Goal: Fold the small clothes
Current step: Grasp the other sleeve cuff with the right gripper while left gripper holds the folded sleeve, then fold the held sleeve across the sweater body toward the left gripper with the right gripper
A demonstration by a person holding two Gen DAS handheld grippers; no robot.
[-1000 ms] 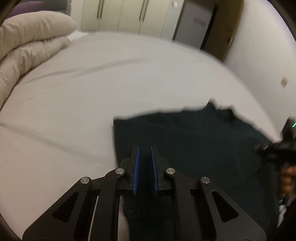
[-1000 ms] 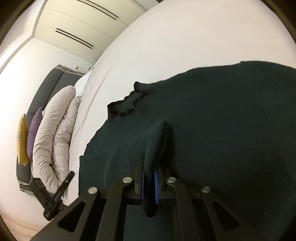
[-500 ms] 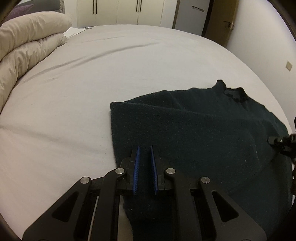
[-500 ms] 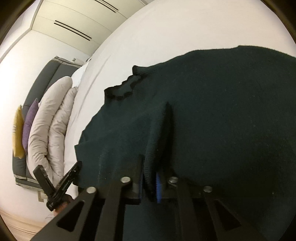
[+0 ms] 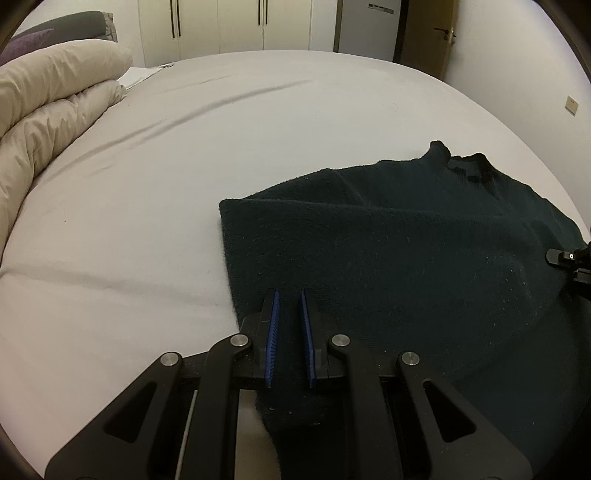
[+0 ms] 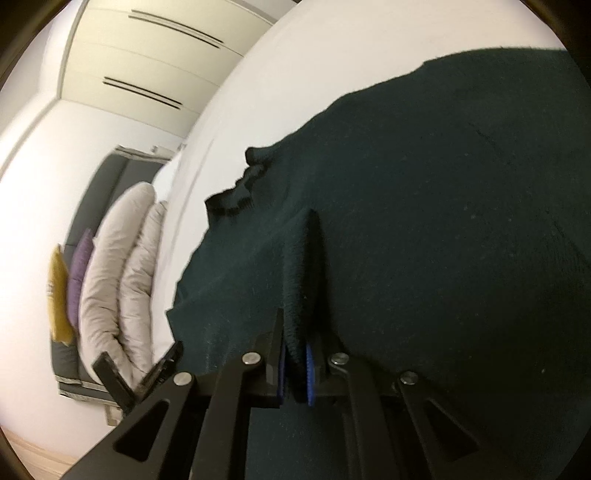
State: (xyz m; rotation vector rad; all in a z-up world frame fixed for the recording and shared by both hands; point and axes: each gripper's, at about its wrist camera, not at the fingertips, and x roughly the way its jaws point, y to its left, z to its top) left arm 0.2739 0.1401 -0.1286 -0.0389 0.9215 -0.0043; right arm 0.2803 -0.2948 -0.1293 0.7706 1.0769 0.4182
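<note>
A dark green knitted sweater (image 5: 406, 240) lies spread on the white bed sheet (image 5: 184, 147), its collar (image 5: 469, 166) at the far side. My left gripper (image 5: 288, 295) is shut on the sweater's near left edge, with cloth between the blue pads. In the right wrist view the sweater (image 6: 443, 221) fills the frame. My right gripper (image 6: 297, 343) pinches a raised fold of it, its jaws closing on the cloth. The right gripper's tip (image 5: 565, 258) shows at the sweater's right edge, and the left gripper (image 6: 147, 373) shows low on the left.
A rolled beige duvet (image 5: 55, 110) lies along the bed's left side, with purple (image 6: 79, 269) and yellow (image 6: 57, 291) pillows behind it. Pale wardrobe doors (image 5: 240, 22) and a brown door (image 5: 424, 29) stand beyond the bed.
The sweater has come down and lies flatter on the sheet. My right gripper has sunk a little with its pinched fold. The left gripper keeps its hold and has rolled slightly.
</note>
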